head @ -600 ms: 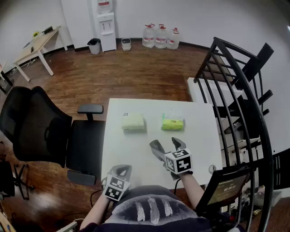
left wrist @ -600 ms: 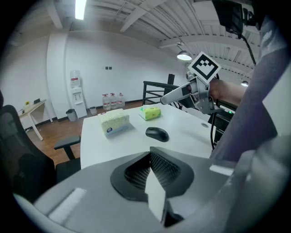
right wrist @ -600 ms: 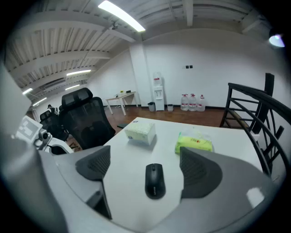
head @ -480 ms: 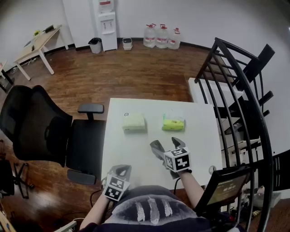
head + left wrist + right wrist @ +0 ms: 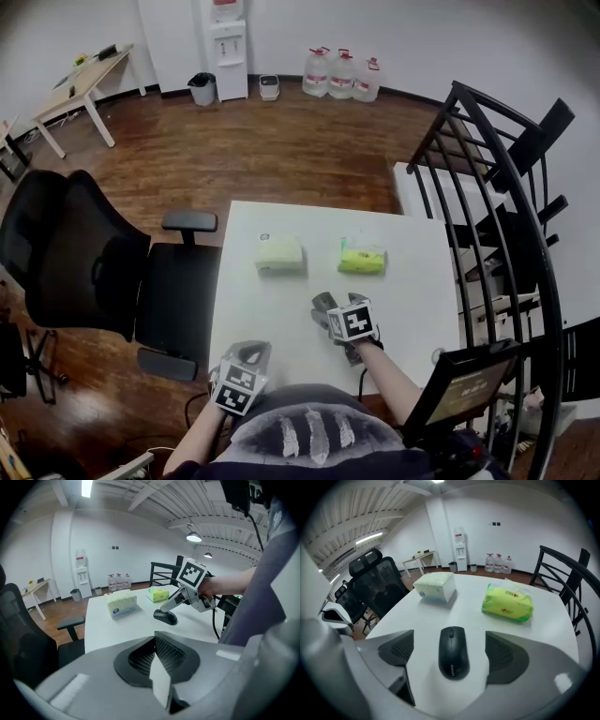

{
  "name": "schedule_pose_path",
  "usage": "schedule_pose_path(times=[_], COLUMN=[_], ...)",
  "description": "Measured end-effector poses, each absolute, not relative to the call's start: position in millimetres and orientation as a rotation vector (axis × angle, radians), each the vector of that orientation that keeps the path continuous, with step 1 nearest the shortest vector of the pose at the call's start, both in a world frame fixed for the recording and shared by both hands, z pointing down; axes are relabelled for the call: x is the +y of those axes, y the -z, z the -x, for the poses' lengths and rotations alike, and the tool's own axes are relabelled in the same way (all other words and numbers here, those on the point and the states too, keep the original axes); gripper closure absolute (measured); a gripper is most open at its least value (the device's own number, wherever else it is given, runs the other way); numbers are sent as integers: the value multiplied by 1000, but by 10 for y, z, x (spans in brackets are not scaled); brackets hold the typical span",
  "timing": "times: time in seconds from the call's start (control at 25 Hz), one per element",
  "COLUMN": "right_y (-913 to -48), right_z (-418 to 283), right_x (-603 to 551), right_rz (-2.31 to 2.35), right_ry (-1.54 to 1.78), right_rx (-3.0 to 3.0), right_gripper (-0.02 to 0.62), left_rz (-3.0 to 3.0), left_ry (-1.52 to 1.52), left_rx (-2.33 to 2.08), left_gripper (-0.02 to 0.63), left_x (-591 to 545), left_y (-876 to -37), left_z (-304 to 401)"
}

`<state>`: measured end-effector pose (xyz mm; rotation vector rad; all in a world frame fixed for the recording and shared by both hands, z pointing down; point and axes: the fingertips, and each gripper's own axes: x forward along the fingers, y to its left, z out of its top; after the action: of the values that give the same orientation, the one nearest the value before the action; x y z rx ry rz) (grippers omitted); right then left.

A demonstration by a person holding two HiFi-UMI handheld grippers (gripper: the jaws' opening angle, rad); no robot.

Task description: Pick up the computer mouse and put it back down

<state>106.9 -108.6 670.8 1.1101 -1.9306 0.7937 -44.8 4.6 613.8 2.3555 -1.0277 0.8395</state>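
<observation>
right gripper (image 5: 450,639): spread, mouse (image 5: 453,658) between, untouched | left gripper (image 5: 157,660): pressed together | tissue box (image 5: 435,587): mouse's 11 o'clock | green pack (image 5: 507,603): 1 o'clock

You are looking at a black computer mouse (image 5: 453,660) on a white tabletop (image 5: 408,616), with a bright green pack (image 5: 507,603) and a pale cream box (image 5: 435,586) showing; your right hand-held gripper (image 5: 451,652) is showing grey jaws with black ribbed pads (image 5: 398,648), its cube (image 5: 353,321) carrying black-and-white square markers
</observation>
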Motion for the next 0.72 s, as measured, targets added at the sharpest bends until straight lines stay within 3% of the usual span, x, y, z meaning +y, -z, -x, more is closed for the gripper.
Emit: schedule_pose_path(times=[0.72], right_y=[-7295], right_z=[-1045], right_x=[-1008], right_rz=[-1001], right_ry=[-851], right_rx=[-1715], right_gripper=[123], left_rz=[-2333], left_ry=[-848], left_rx=[-1025], left_gripper=[589], left_x=[-32], left_y=[-6140], left_z=[520])
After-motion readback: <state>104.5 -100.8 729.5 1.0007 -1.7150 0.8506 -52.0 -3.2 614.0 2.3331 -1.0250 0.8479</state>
